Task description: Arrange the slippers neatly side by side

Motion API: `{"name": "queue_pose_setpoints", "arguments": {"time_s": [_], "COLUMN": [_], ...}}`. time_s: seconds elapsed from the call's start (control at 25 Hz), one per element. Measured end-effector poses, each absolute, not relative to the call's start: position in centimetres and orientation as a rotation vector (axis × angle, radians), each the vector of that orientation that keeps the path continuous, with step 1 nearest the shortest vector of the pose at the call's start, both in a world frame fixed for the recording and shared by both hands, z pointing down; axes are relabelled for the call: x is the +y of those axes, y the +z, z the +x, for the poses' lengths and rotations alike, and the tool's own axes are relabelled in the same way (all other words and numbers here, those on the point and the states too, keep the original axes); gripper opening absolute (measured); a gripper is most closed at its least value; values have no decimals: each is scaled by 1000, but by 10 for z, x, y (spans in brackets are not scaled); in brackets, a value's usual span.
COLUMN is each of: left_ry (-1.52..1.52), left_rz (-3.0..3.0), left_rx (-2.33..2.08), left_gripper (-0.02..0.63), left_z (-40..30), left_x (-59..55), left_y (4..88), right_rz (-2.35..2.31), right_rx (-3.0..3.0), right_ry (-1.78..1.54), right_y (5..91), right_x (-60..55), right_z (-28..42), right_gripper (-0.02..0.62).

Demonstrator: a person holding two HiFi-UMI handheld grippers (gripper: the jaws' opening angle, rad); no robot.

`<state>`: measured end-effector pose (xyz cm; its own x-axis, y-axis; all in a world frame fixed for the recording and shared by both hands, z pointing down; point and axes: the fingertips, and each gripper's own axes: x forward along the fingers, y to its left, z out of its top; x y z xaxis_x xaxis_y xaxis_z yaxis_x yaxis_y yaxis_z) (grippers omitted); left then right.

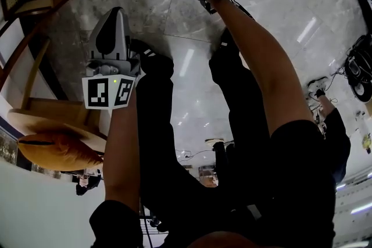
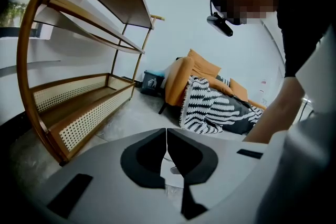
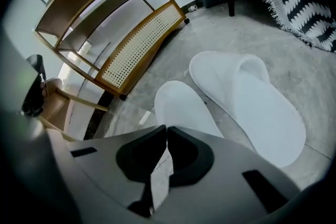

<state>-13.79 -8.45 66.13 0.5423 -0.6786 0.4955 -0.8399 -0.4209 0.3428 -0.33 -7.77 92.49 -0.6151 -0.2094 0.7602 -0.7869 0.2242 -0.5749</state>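
**A:** Where the right gripper [image 3: 167, 132] points downward, jaws clenched with nothing visibly between them, what lies just past its tips?

**B:** The near slipper [image 3: 181, 105], flat on the floor [image 3: 157, 63]. The far slipper [image 3: 252, 107] lies just beside it, roughly parallel, set slightly ahead.

**A:** And the left gripper [image 2: 167, 136]?

**B:** Likewise clenched and empty, aimed toward the shelf [image 2: 79, 97].

**A:** Progress?

**B:** Probably nearly done: the pair is together, and only evening the ends appears left.

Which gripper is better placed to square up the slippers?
Right, probably. The right gripper is at the near slipper, with the far slipper beside it. The left gripper faces the shelf, no slipper in its view.
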Motion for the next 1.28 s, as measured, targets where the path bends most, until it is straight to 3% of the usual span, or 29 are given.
{"name": "queue_pose_setpoints", "arguments": {"time_s": [0.56,0.6,0.64,0.8,0.92,1.08,1.28], "left_ry": [378,375,371,381,409,424,398], "left_rz": [2217,2217,2215,2202,2190,2205,2236], "left_rx": [-1235,-1238,-1242,-1245,-1228,-1197,-1170], "left_gripper": [17,17,17,17,17,17,16], "left_z": [-139,-138,-138,-135,-126,-89,-27], "left_x": [-88,-88,-88,-83,-75,-60,-53], "left_y": [657,654,650,629,604,546,447], "right_rz": [810,816,830,943,1016,1067,1083], "right_rx": [-2003,-1990,-1967,-1868,-1802,-1914,-2266], "right_ry": [1270,1292,1309,1368,1480,1412,1265], "right_y": [928,925,923,895,854,751,560], "right_x": [-94,-93,-93,-69,-31,-3,-30], "right_z": [-5,-3,1,24,46,84,120], "right_gripper": [37,72,154,164,159,45,32]}}
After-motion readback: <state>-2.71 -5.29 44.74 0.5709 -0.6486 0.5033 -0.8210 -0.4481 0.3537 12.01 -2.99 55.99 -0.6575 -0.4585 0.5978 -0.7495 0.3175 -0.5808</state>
